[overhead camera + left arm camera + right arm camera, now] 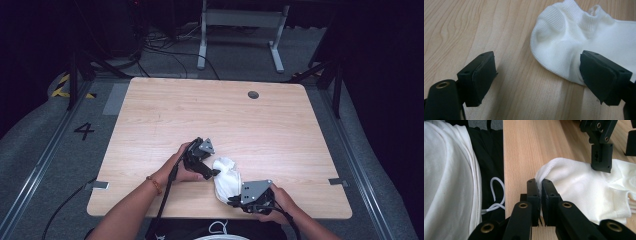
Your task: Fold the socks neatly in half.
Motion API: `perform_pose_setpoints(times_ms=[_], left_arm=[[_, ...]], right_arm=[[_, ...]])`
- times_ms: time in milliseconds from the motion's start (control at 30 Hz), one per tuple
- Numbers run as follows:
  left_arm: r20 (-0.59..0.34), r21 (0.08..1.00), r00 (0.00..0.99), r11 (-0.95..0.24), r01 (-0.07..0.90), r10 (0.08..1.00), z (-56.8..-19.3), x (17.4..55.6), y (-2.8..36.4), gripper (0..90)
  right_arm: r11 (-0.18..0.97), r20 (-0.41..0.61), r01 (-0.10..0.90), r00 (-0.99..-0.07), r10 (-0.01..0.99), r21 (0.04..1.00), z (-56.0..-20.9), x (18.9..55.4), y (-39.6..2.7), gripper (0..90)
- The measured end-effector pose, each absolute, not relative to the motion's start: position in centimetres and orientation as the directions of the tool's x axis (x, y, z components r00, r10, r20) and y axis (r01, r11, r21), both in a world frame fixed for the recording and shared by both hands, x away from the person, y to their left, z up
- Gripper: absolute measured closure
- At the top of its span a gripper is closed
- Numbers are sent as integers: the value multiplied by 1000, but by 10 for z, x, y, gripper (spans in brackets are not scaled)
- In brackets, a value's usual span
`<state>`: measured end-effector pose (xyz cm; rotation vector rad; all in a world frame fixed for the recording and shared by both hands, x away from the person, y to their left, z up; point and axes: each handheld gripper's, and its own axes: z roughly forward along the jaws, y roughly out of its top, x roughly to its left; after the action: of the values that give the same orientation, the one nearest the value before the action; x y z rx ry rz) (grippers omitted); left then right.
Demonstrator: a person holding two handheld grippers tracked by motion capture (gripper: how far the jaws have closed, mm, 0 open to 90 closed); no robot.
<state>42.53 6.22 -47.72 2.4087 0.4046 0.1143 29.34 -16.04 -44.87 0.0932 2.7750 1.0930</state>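
Jaws: right gripper (540, 185) clamped, left gripper (537, 75) spread | one sock (584, 182)

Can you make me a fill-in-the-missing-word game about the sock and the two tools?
1. The sock on the table is ____ in colour.
2. The right tool is ____ on the sock's edge.
3. The left tool has its jaws ____.
4. The table top is made of ____.

Missing words: white; shut; open; wood
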Motion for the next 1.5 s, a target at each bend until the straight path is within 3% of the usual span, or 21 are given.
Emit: perform_pose_setpoints(times_ms=[267, 500, 767, 1067, 1500], left_arm=[[-36, 667, 957, -706, 237, 286, -481, 429, 64, 118], [-75, 653, 941, -698, 296, 329, -478, 430, 71, 114], [-36, 644, 953, -722, 254, 302, -479, 424, 66, 110], [-38, 658, 956, -713, 242, 290, -480, 424, 66, 108], [-30, 665, 963, -714, 220, 268, -481, 426, 67, 106]], right_arm=[[725, -128, 5, -983, 129, 689, -444, 292, -165, 865], [726, -145, -9, -981, 126, 688, -442, 292, -165, 865], [707, -171, -28, -976, 132, 707, -429, 296, -163, 865], [681, -214, -39, -961, 174, 731, -406, 323, -157, 865], [684, -159, 77, -948, 274, 725, -416, 379, -152, 866]])
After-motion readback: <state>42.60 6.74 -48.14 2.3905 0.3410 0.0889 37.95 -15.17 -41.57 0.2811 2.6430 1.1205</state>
